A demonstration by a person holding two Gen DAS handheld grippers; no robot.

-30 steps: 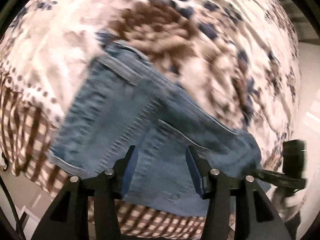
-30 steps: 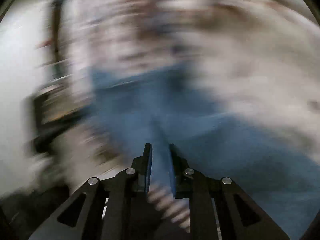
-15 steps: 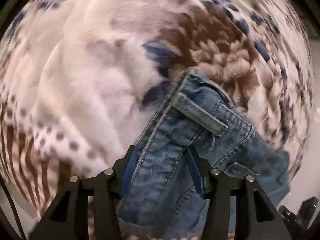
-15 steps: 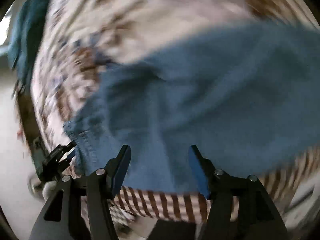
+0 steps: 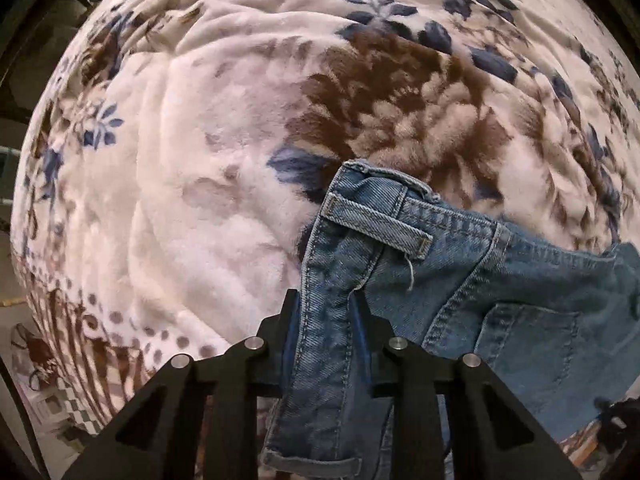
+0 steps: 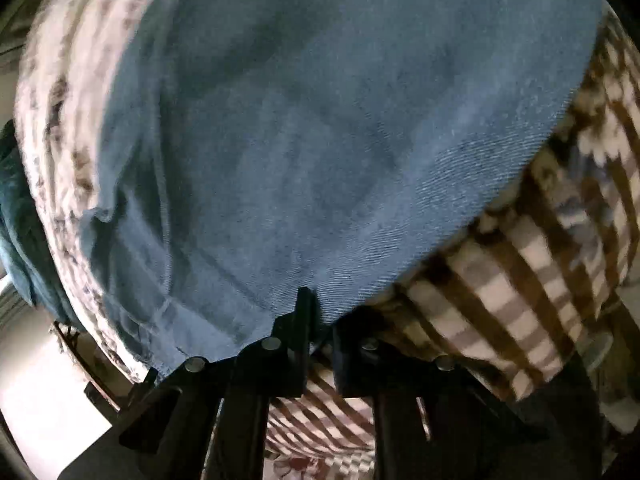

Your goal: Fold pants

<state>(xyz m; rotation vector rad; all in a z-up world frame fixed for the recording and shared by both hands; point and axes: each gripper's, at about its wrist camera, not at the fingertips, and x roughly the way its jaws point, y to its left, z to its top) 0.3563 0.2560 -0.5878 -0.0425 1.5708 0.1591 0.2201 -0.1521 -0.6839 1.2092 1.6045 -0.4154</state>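
- Denim shorts (image 5: 460, 280) lie on a plush floral blanket (image 5: 200, 200), cream with brown and navy flowers, checked brown border at its edge.
- Left gripper (image 5: 325, 312): jaws have just been closing and now clench a bunched strip of the waistband, denim filling the gap between the blue pads. Gripper points down at the blanket.
- Belt loop (image 5: 376, 226) sits just beyond the left jaws, stitched ends visible, a loose thread hanging from its right end.
- Back pocket (image 5: 532, 344) shows to the right of the left jaws; a cuffed leg hem hangs below them at the frame bottom.
- From the grip, the waistband runs up to a corner, then off right toward the frame edge.
- Right gripper (image 6: 320, 320): jaws have just been closing and are now nearly together, pinching the near edge of the denim; fabric edge enters the narrow gap. Picture is motion-blurred, so which part of the shorts this is, I cannot tell.
- In the right wrist view the shorts (image 6: 340, 120) fill most of the frame as a broad flat blue panel, a seam running down its left side.
- Checked border of the blanket (image 6: 540, 280) lies right of and below the right jaws; floral part shows along the left edge.
- Dark teal fabric (image 6: 20, 220) sits at the far left beyond the blanket; what it is I cannot tell.
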